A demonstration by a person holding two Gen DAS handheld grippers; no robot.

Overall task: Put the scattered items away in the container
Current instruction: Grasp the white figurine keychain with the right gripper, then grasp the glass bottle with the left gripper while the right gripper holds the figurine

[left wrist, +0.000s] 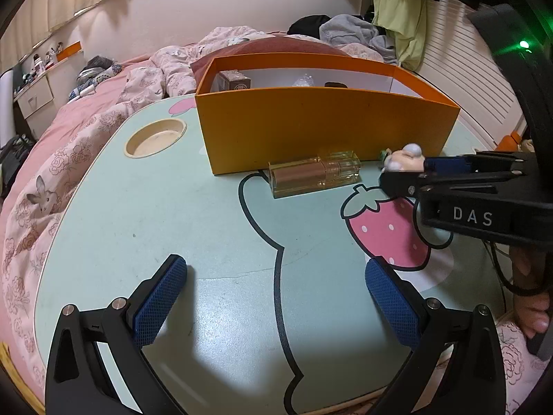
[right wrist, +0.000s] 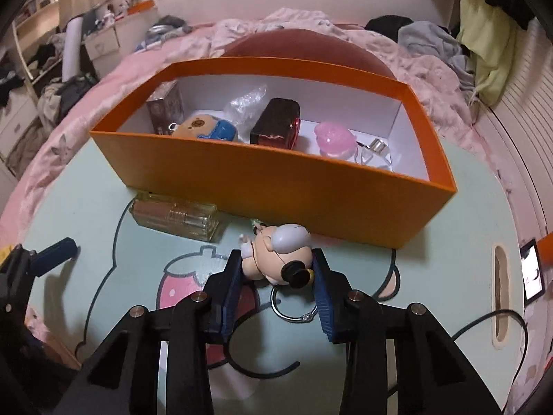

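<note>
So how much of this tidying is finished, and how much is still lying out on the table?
Mostly done: the orange cardboard box already holds a brown carton, a bear-faced pouch, a dark red case and a pink round toy. In hand: the right gripper has its jaws around the small cartoon figurine keychain. Left: the clear rectangular perfume bottle lies on the table by the box; the left gripper is open and empty.

Bottle [left wrist: 314,174], figurine [right wrist: 276,256] before box [right wrist: 276,186]; probably touching.
</note>
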